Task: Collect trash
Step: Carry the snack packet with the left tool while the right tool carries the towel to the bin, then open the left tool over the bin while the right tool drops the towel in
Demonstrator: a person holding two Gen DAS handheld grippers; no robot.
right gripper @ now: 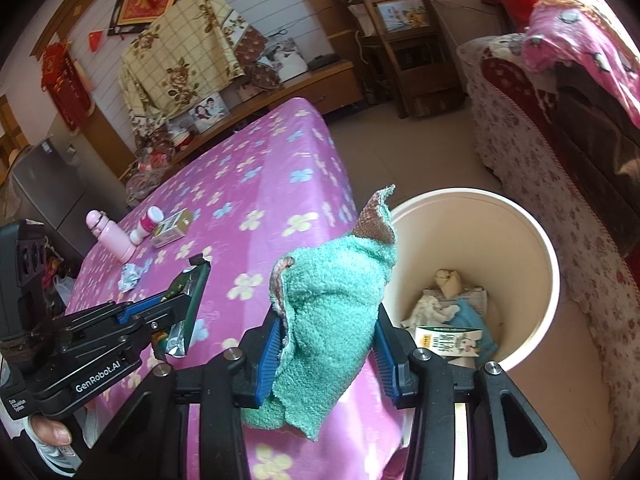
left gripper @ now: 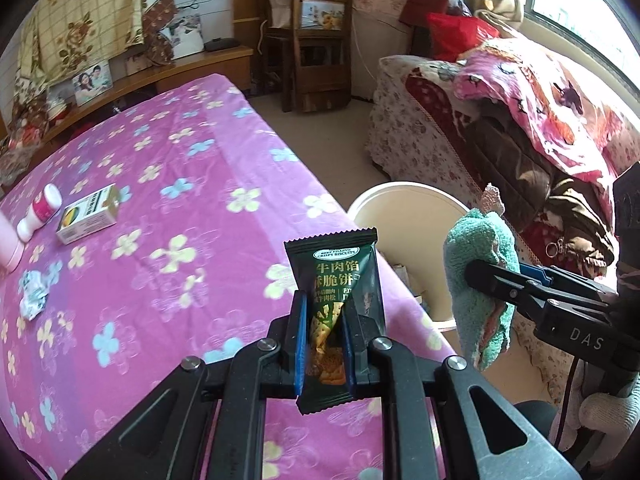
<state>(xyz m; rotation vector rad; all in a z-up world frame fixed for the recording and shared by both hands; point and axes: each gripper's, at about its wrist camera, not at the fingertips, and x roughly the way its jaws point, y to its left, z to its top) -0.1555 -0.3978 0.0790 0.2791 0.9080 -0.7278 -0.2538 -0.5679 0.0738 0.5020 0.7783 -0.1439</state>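
Observation:
My left gripper (left gripper: 325, 324) is shut on a dark green biscuit wrapper (left gripper: 338, 272), held upright over the table's right edge; it also shows in the right wrist view (right gripper: 188, 300). My right gripper (right gripper: 328, 340) is shut on a teal cloth (right gripper: 336, 304), also seen in the left wrist view (left gripper: 480, 276), beside the cream trash bin (right gripper: 548, 264). The bin (left gripper: 404, 196) stands on the floor by the table and holds several pieces of trash (right gripper: 448, 320). A crumpled paper scrap (left gripper: 34, 292) lies on the pink floral tablecloth (left gripper: 180, 184).
On the table's left stand a small white box (left gripper: 88, 214), a white and pink bottle (left gripper: 40, 210) and a pink flask (right gripper: 112, 236). A sofa with blankets (left gripper: 520, 128) is on the right. A wooden chair (left gripper: 316, 36) stands at the back.

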